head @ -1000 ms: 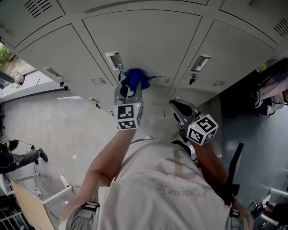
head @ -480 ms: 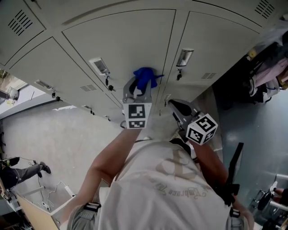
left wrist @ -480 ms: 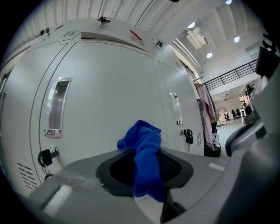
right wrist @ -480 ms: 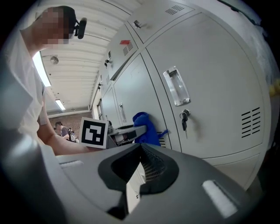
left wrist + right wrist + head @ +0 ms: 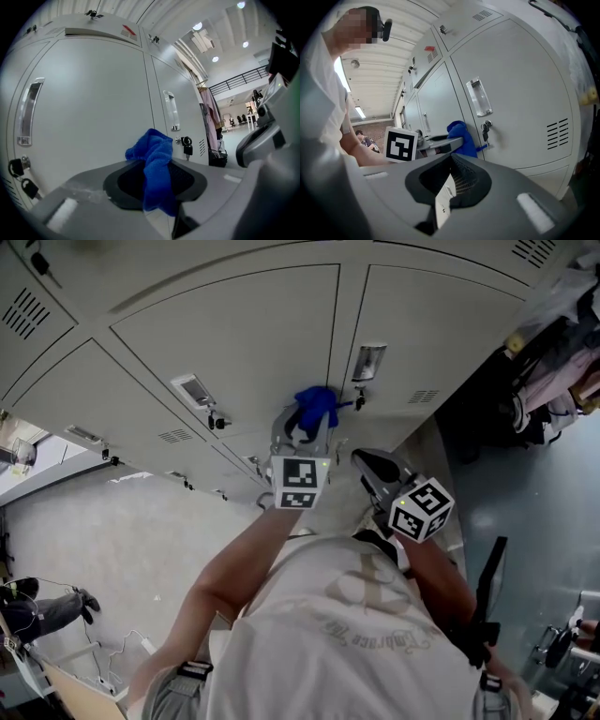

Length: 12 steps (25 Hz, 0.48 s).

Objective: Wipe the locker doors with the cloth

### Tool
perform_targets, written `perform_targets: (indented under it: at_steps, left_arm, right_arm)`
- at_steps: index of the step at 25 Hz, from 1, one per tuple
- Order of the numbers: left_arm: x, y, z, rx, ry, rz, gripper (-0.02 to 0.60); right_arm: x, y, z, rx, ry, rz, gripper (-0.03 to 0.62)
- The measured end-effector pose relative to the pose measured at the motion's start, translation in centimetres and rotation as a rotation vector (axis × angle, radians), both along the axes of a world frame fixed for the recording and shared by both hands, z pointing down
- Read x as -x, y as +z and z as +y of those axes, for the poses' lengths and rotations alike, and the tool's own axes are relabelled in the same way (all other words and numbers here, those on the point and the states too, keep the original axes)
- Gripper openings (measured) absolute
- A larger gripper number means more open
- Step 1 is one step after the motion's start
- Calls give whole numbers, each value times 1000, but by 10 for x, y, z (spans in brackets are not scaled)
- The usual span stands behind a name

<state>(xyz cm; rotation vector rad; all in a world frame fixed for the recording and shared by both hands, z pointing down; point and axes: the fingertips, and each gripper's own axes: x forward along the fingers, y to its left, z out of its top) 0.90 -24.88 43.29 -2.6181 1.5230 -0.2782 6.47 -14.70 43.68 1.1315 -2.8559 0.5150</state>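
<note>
Nearest to me in the head view are the two marker cubes, one on each gripper. The right gripper (image 5: pixel 366 462) hangs low and back from the lockers. In its own view the two jaws are pressed together with nothing held, and only a pale sliver shows at the seam. The left gripper (image 5: pixel 302 430) reaches further forward, its two jaws pinching the one blue cloth (image 5: pixel 317 406). A fold of it hangs down between the pads, and the bunched end stands out past the tips. That bunch sits up against the grey locker front, at the seam between two doors (image 5: pixel 248 334), but I cannot confirm it is touching. The left gripper view shows two upright handles, one per door. The nearer handle (image 5: pixel 171 111) is just right of the cloth, with a key (image 5: pixel 187 146) hanging in the lock below it. In the head view I count three handled doors in that row, with vented doors in a second tier. Beyond the lockers on the right hang some garments (image 5: pixel 565 341). Far off at the left edge, one person (image 5: pixel 45 607) is down on the floor.
</note>
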Motion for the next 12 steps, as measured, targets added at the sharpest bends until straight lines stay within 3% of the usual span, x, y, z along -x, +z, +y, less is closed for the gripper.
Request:
perform_targets:
  at_steps: [6,12]
  left_arm:
    - [-12,19,0,88,70,-18,143]
    - [-16,-13,9,-5,102,19,140]
  right_arm:
    - [3,0,-1,2,-4,-6,8]
    - [2,1,3,5,1,-12,8]
